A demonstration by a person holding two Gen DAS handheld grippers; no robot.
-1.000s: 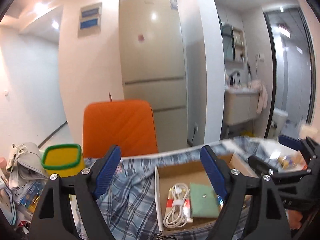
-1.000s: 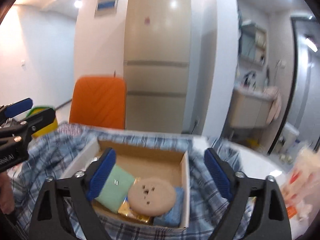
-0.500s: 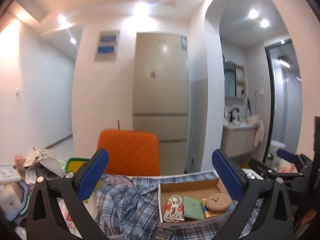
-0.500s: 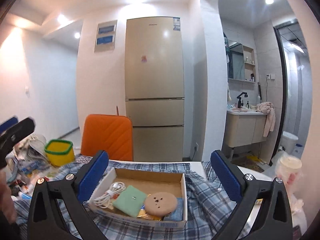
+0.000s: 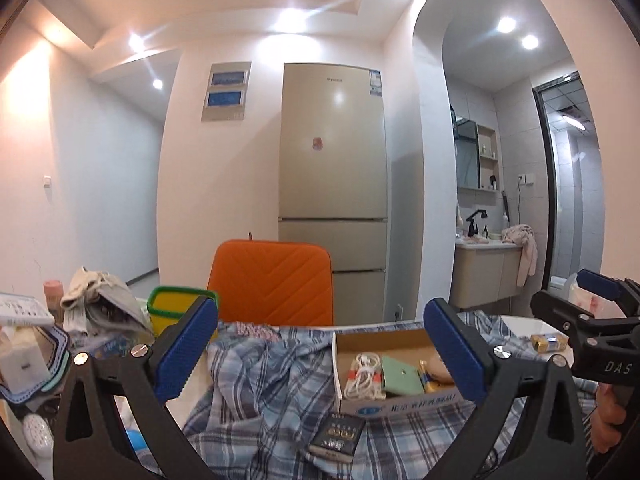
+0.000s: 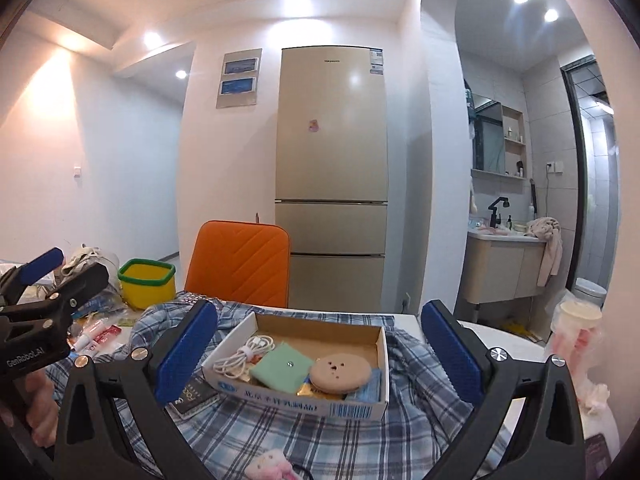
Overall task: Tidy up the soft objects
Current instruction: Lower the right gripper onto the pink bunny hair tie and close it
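Both tongs wide apart, nothing between: left tongs point(image 5: 320, 352), right tongs point(image 6: 320, 350), held level over the surface. Cardboard box point(image 6: 352, 402) sits on plaid shirt point(image 6: 280, 436), holding white cable point(image 6: 242, 356), green pouch point(image 6: 282, 370), round tan cushion point(image 6: 340, 372). Pink plush point(image 6: 272, 464) lies on shirt just in front of box.

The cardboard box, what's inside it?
Inside the cardboard box lie a white cable, a green pouch, a round tan cookie-shaped cushion, plus something golden and something blue mostly covered beneath them, so I can't tell what they are.
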